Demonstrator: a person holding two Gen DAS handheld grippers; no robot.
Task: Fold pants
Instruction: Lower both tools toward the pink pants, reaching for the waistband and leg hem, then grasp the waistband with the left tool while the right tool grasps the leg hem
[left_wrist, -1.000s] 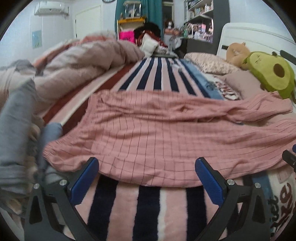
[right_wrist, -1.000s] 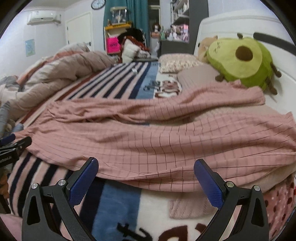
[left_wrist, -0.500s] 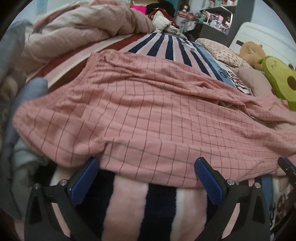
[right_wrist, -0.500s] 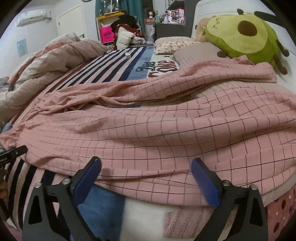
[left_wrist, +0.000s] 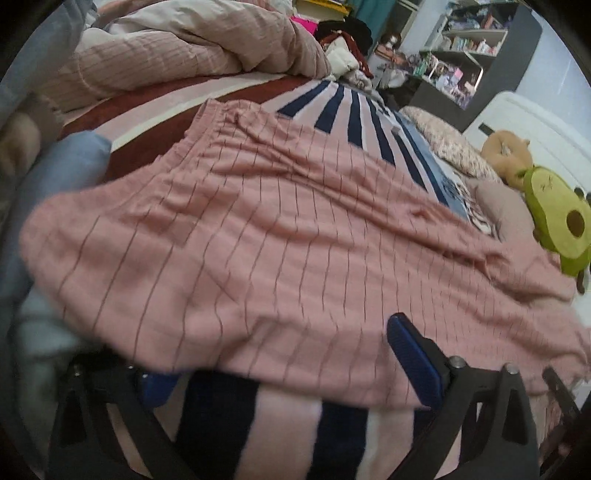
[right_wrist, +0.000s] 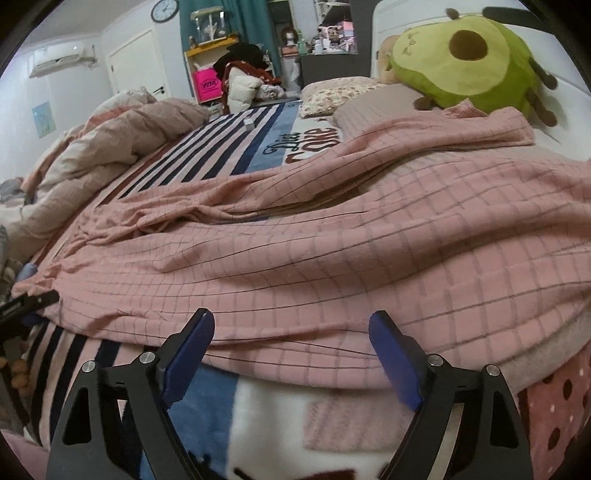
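Soft pink grid-checked pants, rumpled, on striped fleece blanket

Avocado plush beside crumpled duvet on striped blanket

I see the pink grid-checked fabric pants spread flat but wrinkled across the striped blanket, legs trailing toward the pillows.

We cannot see our left fingers well; the pants cover one, and it looks blurry.
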